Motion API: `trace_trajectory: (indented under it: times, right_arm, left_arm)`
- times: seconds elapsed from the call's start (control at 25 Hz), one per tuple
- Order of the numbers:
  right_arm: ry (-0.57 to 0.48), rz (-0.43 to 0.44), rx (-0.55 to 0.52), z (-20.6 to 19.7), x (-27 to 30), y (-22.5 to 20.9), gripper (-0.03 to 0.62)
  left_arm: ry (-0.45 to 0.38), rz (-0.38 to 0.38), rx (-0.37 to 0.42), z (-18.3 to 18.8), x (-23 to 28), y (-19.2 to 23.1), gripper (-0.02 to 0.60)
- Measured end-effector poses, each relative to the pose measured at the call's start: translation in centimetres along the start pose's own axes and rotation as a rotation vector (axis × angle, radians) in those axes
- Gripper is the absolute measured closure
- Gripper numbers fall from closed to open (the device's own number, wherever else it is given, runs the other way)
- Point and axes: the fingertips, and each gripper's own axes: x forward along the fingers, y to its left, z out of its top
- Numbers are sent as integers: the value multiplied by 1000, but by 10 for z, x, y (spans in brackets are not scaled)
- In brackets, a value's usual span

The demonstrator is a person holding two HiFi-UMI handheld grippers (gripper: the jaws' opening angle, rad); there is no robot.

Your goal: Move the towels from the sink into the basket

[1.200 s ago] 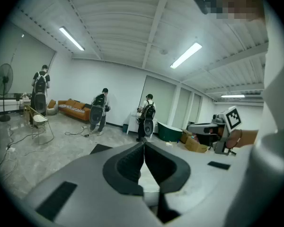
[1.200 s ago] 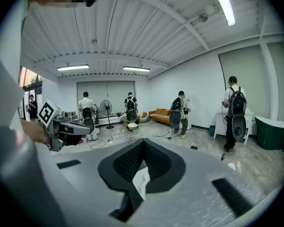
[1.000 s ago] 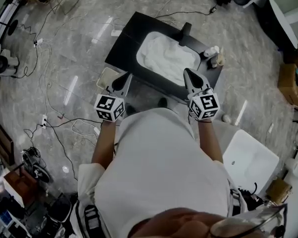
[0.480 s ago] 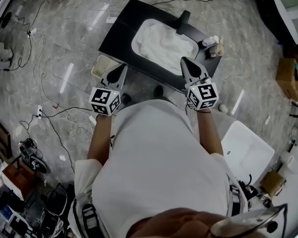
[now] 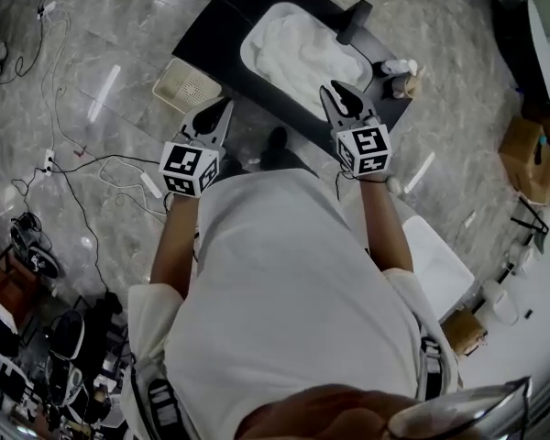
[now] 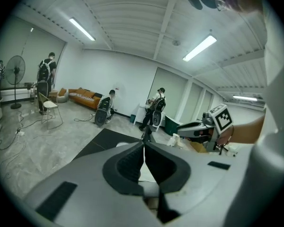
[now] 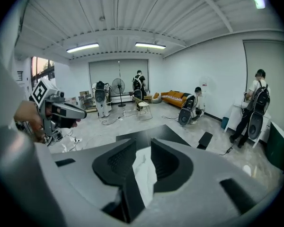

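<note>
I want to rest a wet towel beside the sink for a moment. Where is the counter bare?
The black counter is bare left of the sink, toward the basket. The right end is crowded: faucet, bottles; towels fill the sink.

Towels [image 5: 304,55] lie in the sink [image 5: 246,51] (basket [image 5: 188,86] to its left).

Grey marbled floor [image 5: 458,90] bearing a black counter [image 5: 215,39], a pale basket [image 5: 188,85] beside it, loose cables [image 5: 92,168]
</note>
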Motion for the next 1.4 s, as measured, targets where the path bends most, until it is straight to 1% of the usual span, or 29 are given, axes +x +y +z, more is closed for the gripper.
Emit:
trace_trajectory:
  times: [0.2,0.32,0.44,0.68,0.76,1.0,1.12,1.24,1.4]
  right_arm:
    - [104,76,-89,-32,53,1,432]
    - [150,90,-97,-52,89,-2,395]
    - [205,105,-120,-73,121,-4,381]
    - [342,140,-149,-132,180,-4,317]
    - [388,140,-158,-153,200,-2,281]
    - [502,135,-195,-203,255,6,189]
    - [561,95,-225,-224,274,-4,166]
    - [629,45,-275,-243,287,-21,116]
    - [731,56,-365,-274,302,-33,106]
  left_arm:
    - [27,42,-70,-29,9,8,571]
    - [41,53,-91,-44,17,17,571]
    - [52,58,-121,-59,23,25,571]
    - [82,71,-172,-98,38,48,571]
    - [90,72,-186,-110,41,54,571]
    - [138,83,-194,-149,36,68,571]
    - [155,90,-214,-165,31,75,571]
    - [165,99,-222,-178,24,82,571]
    - [178,116,-237,-189,18,89,571]
